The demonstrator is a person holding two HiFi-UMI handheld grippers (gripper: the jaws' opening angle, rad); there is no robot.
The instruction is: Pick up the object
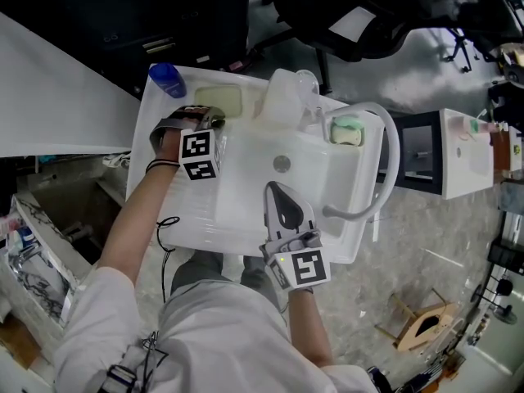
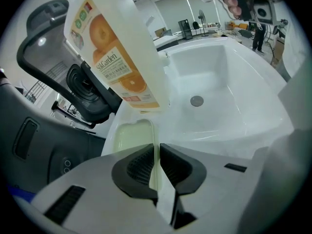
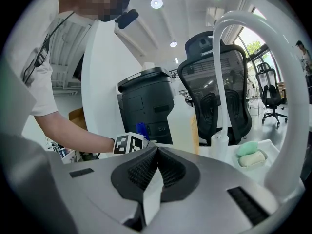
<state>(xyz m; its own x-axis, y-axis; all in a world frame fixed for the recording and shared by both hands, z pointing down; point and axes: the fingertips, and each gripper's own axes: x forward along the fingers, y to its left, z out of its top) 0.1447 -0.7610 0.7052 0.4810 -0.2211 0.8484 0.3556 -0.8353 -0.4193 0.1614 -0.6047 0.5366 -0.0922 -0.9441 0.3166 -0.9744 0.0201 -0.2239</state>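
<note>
A white sink (image 1: 237, 211) fills the middle of the head view. On its back rim stands a translucent jug (image 1: 280, 97) with an orange-fruit label (image 2: 114, 52). Left of the jug a pale yellow bar (image 1: 219, 100) lies in a recessed dish (image 2: 130, 139). My left gripper (image 1: 214, 119) hangs just in front of that dish, jaws shut with nothing between them (image 2: 157, 152). My right gripper (image 1: 275, 190) hovers over the basin near the drain (image 1: 282, 164), also shut and empty (image 3: 156, 155).
A blue-capped bottle (image 1: 168, 77) stands at the sink's back left corner. A green soap (image 1: 346, 129) sits on a second bar by the white arched faucet (image 1: 391, 154) on the right. A black office chair (image 1: 344, 11) stands behind the sink.
</note>
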